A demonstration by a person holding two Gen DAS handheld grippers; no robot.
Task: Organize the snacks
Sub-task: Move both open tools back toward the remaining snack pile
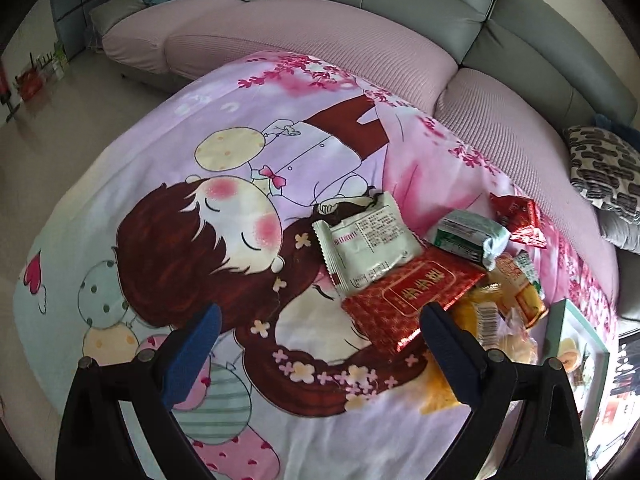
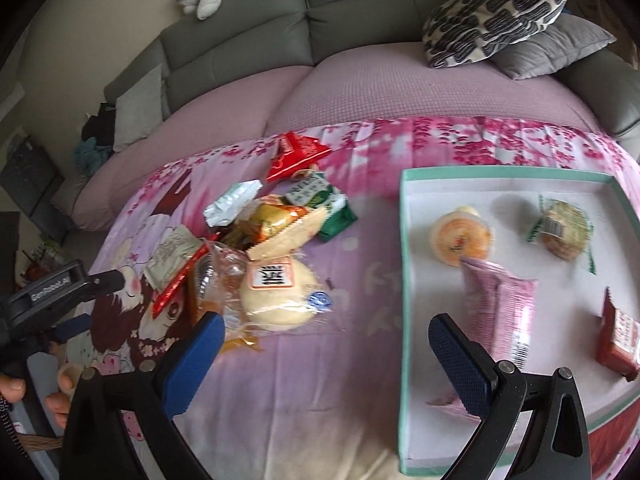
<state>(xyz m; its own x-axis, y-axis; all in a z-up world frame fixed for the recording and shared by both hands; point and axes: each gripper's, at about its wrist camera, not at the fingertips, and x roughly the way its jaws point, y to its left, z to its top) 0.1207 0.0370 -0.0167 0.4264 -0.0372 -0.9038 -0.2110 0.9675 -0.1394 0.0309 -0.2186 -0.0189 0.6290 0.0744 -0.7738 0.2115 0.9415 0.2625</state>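
- Four snacks lie in my mint-rimmed tray (image 2: 404, 280): an orange jelly cup (image 2: 462, 236), a round pastry in clear wrap (image 2: 566, 232), a long pink packet (image 2: 500, 312) and a dark red packet (image 2: 618, 340) at the right edge.
- The loose pile (image 2: 256, 248) sits left of the tray on the cartoon-print cloth (image 2: 352, 320) over the table. I count roughly eight or nine pieces there; they overlap too much to be sure.
- In the pile: a pale round bun with an orange label (image 2: 280, 296) nearest me, a large red foil packet (image 1: 408, 296), a white packet with small print (image 1: 368, 244), green-and-white packets, and a red triangular one (image 2: 296, 156) at the far side.
- My left tongs (image 1: 320, 344) are spread wide and hold nothing; the right finger's tip hovers by the red foil packet's edge.
- My right tongs (image 2: 328, 356) are also wide apart and empty, straddling the tray's left rim, one finger beside the pink packet.
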